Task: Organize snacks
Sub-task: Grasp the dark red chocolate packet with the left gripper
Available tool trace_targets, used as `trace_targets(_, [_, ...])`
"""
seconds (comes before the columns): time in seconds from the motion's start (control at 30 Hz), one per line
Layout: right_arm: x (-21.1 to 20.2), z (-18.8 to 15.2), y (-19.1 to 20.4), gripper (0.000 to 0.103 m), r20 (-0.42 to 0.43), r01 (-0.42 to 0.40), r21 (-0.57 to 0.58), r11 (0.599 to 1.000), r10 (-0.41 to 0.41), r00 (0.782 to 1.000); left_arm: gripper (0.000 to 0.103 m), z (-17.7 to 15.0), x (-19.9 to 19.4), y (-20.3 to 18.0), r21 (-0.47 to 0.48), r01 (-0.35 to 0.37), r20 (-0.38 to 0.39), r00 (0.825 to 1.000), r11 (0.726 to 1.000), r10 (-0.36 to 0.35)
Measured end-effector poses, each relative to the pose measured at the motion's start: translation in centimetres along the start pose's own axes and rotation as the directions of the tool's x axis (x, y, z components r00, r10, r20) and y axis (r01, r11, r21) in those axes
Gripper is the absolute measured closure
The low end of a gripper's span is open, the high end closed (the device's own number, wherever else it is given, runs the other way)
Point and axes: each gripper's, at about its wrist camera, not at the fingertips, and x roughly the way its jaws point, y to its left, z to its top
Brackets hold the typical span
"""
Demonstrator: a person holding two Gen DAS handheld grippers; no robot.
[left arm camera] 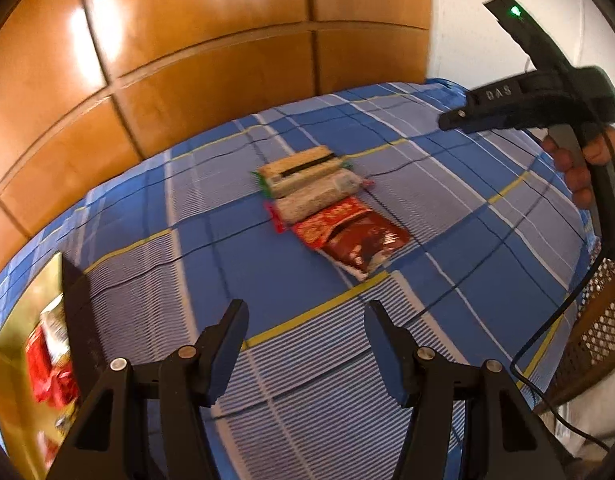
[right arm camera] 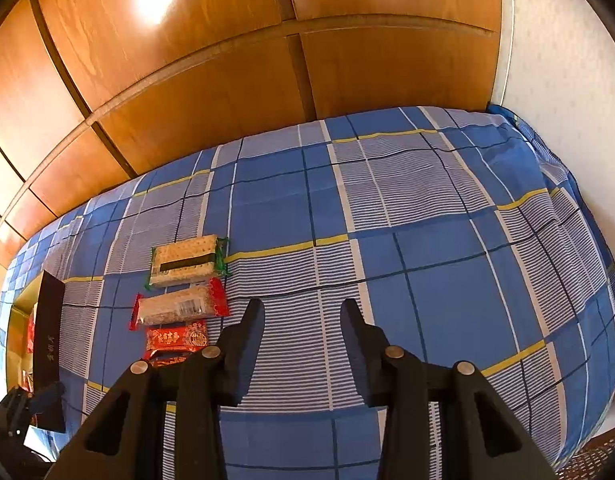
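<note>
A bed covered with a blue, white and yellow plaid sheet (left arm camera: 235, 248) is seen from both wrist cameras, and the row of snacks lying on it is taken as the landmark. The row is made up of three packets lying side by side and touching: a pale cracker packet with green ends (left arm camera: 303, 172), next to it a clear-windowed packet with red ends (left arm camera: 319, 200), and nearest the person a red foil packet (left arm camera: 347, 234). All three lie flat on the sheet, near the middle of the bed.

The left gripper (left arm camera: 305, 312) is held above the sheet on the near side of the row, well apart from it; its jaws stand apart and nothing is seen between them. The right gripper (right arm camera: 302, 314) is held just to the right of the row, close beside the red foil packet but not touching it; its jaws also stand apart with only the sheet between them. In the left wrist view the right gripper is seen from the side, above and to the right of the row, with a hand (left arm camera: 579, 168) on its handle and a green light lit on its top.

Well to the left of the row, at the bed's edge, a gold-lined box (left arm camera: 31, 320) with a dark lid (left arm camera: 81, 320) standing at its side is seen, with red packets (left arm camera: 47, 372) inside it. Behind the row, beyond the bed, glossy wooden panels (left arm camera: 211, 48) are seen
</note>
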Motion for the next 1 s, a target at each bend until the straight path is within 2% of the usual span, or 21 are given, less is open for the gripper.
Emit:
trace_targets(0.27, [0.0,0.0,0.0,0.063,-0.003,-0.006,0.005,1.000,0.006,1.000,0.045,2.8,2.6,-1.0,0.119,0.113,-0.012,0.994,0.986,-0.112])
trace_targets(0.57, [-0.2,0.2,-0.2,0.063,0.001,-0.032,0.026,0.999,0.032,0.999,0.045,5.9,5.8,-3.4,0.268,0.144,-0.034,0.990,0.953,-0.140])
trace_targets(0.63, [-0.2,0.2,-0.1,0.063,0.001,-0.036,0.023,0.999,0.036,0.999,0.045,6.3,7.0,-4.0,0.290,0.169,-0.061,0.986,0.942,-0.158])
trace_targets(0.77, [-0.2,0.2,-0.1,0.063,0.002,-0.039,0.027,0.999,0.039,0.999,0.046,5.6,8.9,-4.9,0.279,0.214,-0.143,0.973,0.936,-0.179])
trace_targets(0.83, [-0.2,0.2,-0.1,0.063,0.002,-0.040,0.029,0.999,0.040,0.999,0.049,4.4,8.7,-5.2,0.254,0.263,-0.172,0.959,0.931,-0.225])
trace_targets(1.0, [-0.2,0.1,0.0,0.063,0.003,-0.039,0.024,0.999,0.038,0.999,0.049,2.3,7.6,-5.3,0.185,0.316,-0.189,0.941,0.931,-0.282])
